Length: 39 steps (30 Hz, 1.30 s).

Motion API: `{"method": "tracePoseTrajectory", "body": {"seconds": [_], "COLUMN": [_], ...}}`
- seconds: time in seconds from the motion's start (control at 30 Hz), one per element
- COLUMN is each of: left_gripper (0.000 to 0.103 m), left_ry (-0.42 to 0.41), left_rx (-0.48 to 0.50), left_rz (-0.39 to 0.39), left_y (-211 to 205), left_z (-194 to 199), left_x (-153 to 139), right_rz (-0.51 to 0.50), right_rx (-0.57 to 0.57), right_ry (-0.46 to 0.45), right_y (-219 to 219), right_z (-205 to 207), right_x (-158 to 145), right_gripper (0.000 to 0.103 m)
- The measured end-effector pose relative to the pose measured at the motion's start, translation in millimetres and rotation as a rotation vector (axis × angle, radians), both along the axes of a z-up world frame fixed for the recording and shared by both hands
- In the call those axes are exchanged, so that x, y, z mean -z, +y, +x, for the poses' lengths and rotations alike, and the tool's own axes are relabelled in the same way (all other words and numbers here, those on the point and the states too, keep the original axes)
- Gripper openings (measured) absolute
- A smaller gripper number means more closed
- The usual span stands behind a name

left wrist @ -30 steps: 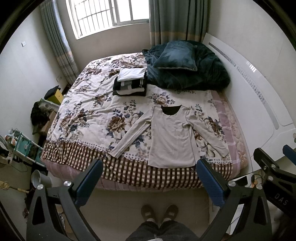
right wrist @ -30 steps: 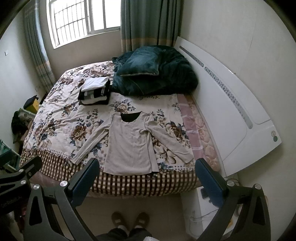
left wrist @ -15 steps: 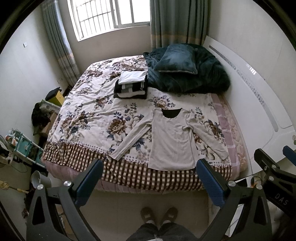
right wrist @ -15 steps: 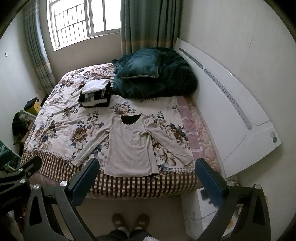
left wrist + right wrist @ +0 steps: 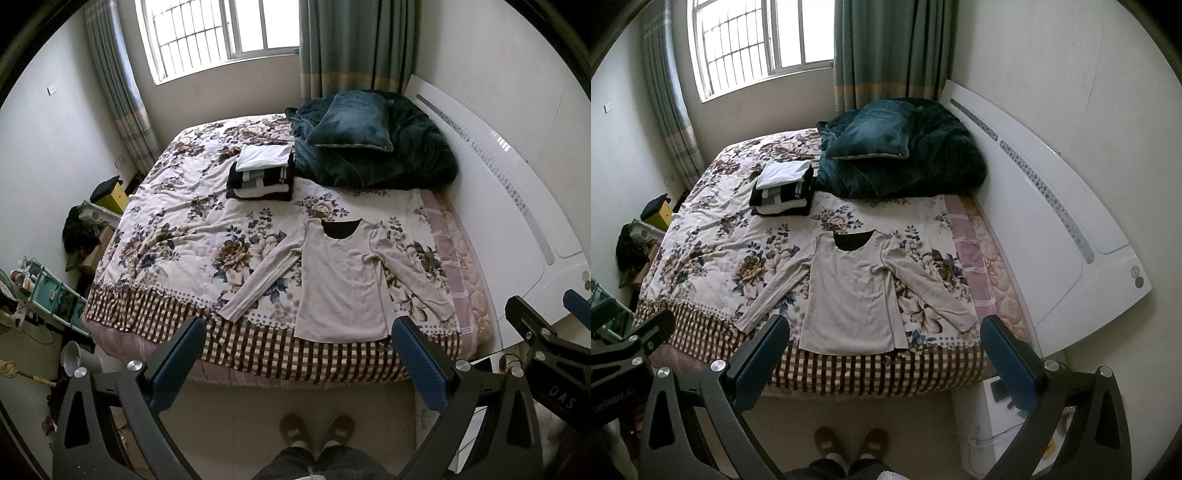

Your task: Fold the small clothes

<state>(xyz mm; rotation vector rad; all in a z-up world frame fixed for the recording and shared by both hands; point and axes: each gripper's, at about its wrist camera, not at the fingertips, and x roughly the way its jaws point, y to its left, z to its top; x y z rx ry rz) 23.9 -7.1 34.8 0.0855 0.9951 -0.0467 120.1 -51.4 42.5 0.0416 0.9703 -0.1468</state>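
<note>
A beige long-sleeved top (image 5: 341, 284) lies flat and spread out, both sleeves angled outward, near the front edge of the floral bedspread (image 5: 177, 236); it also shows in the right wrist view (image 5: 851, 295). A stack of folded clothes (image 5: 262, 171) sits farther back on the bed, also in the right wrist view (image 5: 783, 190). My left gripper (image 5: 297, 339) is open and empty, held above the floor in front of the bed. My right gripper (image 5: 884, 338) is open and empty, beside it.
A dark green blanket with a pillow (image 5: 369, 144) is heaped at the back right of the bed. A white headboard (image 5: 517, 206) runs along the right. Clutter and a shelf (image 5: 44, 291) stand at the left. The person's feet (image 5: 317, 430) are on the floor tiles.
Both grippers have drawn back and up slightly from the bed; the bed and top sit a little lower in view. Nothing on the bed has moved.
</note>
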Motion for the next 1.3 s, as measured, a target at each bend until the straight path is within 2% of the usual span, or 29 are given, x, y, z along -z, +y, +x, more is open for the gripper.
{"method": "tracePoseTrajectory", "body": {"seconds": [1.07, 1.23, 1.3], "left_gripper": [0.103, 0.103, 0.103], "left_ry": [-0.004, -0.034, -0.05], "left_rx": [0.003, -0.017, -0.023], "left_rz": [-0.016, -0.021, -0.002], "left_y": [0, 2, 2], "left_z": [-2, 9, 23], "left_x": [-1, 9, 25], "right_rz": [-0.001, 0.009, 0.018], "right_rx": [0.003, 0.04, 0.092], "right_ry": [-0.004, 0.003, 0.016], "right_y": [6, 3, -4], "right_z": [-4, 2, 8], "right_x": [-2, 7, 24], "right_gripper": [0.103, 0.103, 0.103]}}
